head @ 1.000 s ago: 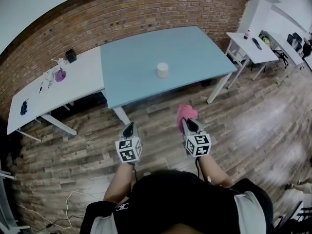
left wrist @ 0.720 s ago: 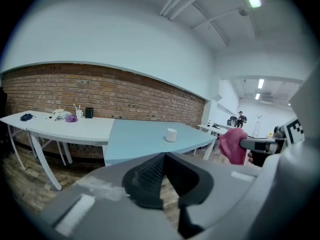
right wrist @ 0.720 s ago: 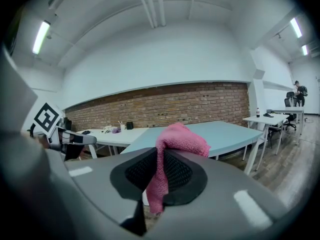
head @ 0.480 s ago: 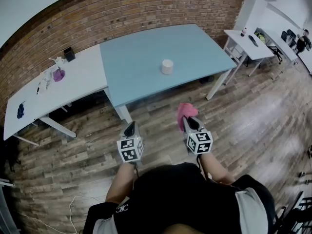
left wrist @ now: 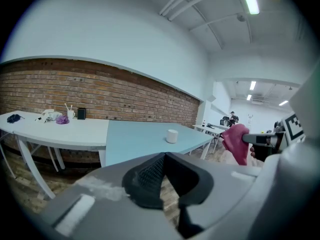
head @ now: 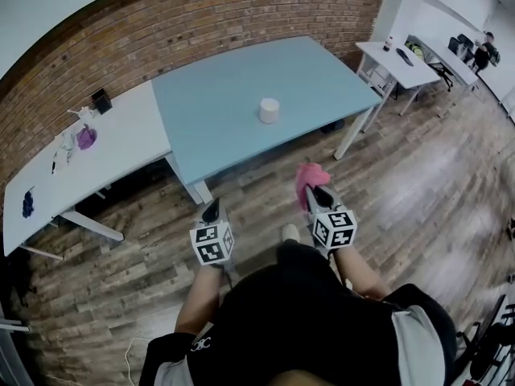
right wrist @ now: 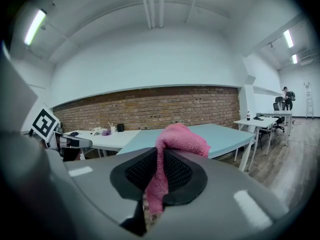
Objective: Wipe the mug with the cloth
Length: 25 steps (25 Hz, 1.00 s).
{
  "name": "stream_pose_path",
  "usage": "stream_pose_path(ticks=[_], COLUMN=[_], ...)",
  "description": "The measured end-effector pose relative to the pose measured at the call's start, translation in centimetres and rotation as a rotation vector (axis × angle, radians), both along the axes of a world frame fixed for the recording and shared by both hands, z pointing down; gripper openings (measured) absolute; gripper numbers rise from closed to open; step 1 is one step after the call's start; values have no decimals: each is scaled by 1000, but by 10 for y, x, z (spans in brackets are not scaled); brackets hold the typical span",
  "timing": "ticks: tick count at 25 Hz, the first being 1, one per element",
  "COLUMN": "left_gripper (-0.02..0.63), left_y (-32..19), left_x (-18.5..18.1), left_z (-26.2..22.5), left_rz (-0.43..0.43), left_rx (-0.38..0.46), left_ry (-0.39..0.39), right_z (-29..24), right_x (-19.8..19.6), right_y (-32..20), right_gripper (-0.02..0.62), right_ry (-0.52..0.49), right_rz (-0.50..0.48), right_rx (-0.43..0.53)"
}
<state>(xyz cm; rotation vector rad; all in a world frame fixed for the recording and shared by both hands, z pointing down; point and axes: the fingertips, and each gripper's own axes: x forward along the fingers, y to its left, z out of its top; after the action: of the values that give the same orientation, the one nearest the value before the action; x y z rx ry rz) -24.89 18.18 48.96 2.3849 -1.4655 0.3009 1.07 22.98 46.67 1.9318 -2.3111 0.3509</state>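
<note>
A white mug point(head: 269, 110) stands alone on the light blue table point(head: 233, 95), well ahead of both grippers; the left gripper view also shows the mug point(left wrist: 172, 136). My right gripper point(head: 315, 193) is shut on a pink cloth point(head: 306, 178), which bunches up above its jaws in the right gripper view as the cloth point(right wrist: 176, 143). My left gripper point(head: 212, 211) is shut with nothing in it and hangs over the wooden floor, short of the table's near edge. From the left gripper view the pink cloth point(left wrist: 235, 142) shows off to the right.
A white table point(head: 88, 163) joins the blue one on the left, carrying a purple object point(head: 84, 137) and small items. More white desks point(head: 400, 57) stand at the far right, where a person point(head: 485, 48) sits. A brick wall point(head: 201, 22) runs behind the tables.
Both grippers have come a little closer to the blue table over the wooden floor. The cloth stays clamped in the right gripper and the left stays shut.
</note>
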Motion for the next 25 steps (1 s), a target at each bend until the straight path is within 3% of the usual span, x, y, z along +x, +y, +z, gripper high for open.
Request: stream_pose_path(ticks=[6,13,20,25], left_gripper=[6,6,6,6], left_y=[-40,-119,-196,-233], left_x=[14,43,82,126], left_z=[1,8,9,2], left_rz=[18,-2,-40,22], left_rx=[17,20,8,18], left_ry=[-22,-53,-58,-39], right_z=[9,11,12,17], right_x=[22,57,82,102], right_y=[-37,-136,-223,-271], right_gripper=[43,43,43,43], right_ry=[-7,-26,-21,-37], right_rz=[17,2,-82,-206], right_rx=[16,50,34,-7])
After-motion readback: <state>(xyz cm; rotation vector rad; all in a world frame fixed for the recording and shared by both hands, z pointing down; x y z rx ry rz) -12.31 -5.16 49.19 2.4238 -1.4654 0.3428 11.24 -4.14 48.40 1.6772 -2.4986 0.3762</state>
